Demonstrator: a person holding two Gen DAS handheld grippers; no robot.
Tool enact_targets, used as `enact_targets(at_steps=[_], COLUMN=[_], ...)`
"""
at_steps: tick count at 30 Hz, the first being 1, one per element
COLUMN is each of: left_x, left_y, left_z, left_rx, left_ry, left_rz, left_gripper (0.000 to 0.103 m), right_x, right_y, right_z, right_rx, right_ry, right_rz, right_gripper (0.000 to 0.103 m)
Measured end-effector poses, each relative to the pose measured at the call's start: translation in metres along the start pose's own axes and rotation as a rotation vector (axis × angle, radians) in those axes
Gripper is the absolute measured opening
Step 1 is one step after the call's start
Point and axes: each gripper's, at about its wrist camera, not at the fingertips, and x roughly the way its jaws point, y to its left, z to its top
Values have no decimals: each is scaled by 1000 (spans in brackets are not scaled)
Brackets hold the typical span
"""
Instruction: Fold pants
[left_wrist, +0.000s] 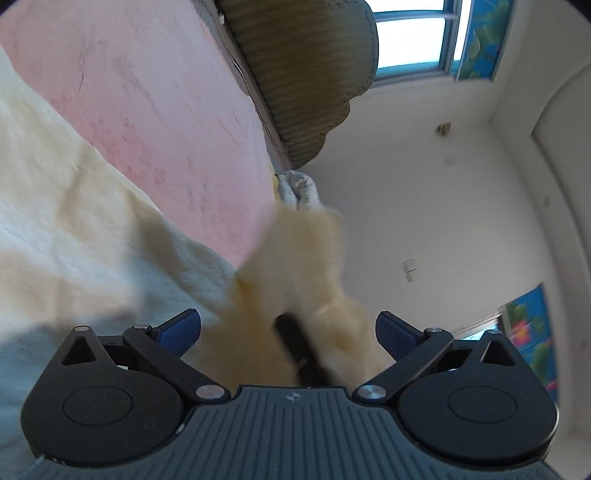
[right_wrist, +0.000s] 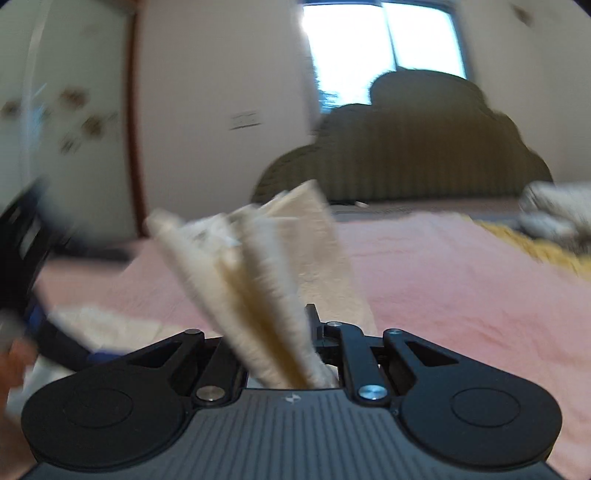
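The cream fleecy pants (left_wrist: 66, 221) lie over the pink bed sheet (left_wrist: 147, 110), and a bunched part (left_wrist: 314, 258) rises toward my left gripper (left_wrist: 288, 332). That gripper stands wide open; its blue pads (left_wrist: 181, 330) are apart from the cloth between them. A dark blurred bar (left_wrist: 299, 350) shows in that fabric. In the right wrist view my right gripper (right_wrist: 291, 339) is shut on a fold of the pants (right_wrist: 258, 266), which stands up from the jaws. The left gripper (right_wrist: 33, 288) is a dark blur at the left edge there, above a hand (right_wrist: 14, 369).
An olive scalloped headboard (right_wrist: 406, 147) stands at the far end of the bed, below a bright window (right_wrist: 384, 37). A grey-white bundle of cloth (right_wrist: 554, 210) and a yellow cloth (right_wrist: 535, 247) lie at the far right of the pink sheet (right_wrist: 461, 295). White walls surround the bed.
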Motion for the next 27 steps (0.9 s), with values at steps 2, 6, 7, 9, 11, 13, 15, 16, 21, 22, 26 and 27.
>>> enact_targets(at_steps=[2,6,7,9,11,13,15,16,21,22,26,27], left_x=[4,4,4,-1,-8,-19,-28,-31,-51,-55,-70,-73], left_y=[5,17,19,23,18,8,-8,-18,-40,-39,-30,-27], left_z=[1,2,2,5,4,3,2,1,-2,1,8,10], left_rx=[-37,-71,-76,-53,36,144,290,370,666,687,680,674], left_ry=[-1,2,7,13,-2,-28,-56,-65,-86,-87,-104,-108], left_rz=[2,67,74,124,207,254,332,381,602,633,725,737], left_gripper=[103,89,74,43,20,16,14,14,15,15,15,15], right_x=[-3,-7,-7,-7,-7,-4,-2,0,19,23,35,38], right_y=[28,65,72,80,84,83,87,92,118,123,145,151], right_z=[-2,-10,-12,-15,-16,-14,-15,-14,-7,-7,-8,-8], right_rx=[-97,-226,-256,-287,-292,-253,-226,-228,-233,-235,-250,-253], right_ry=[8,11,12,22,25,48,59,64,100,107,135,141], right_rz=[44,88,93,89,76,81,103,110,179,197,257,273], right_gripper=[11,11,11,11,12,12,12,12,12,12,13,13])
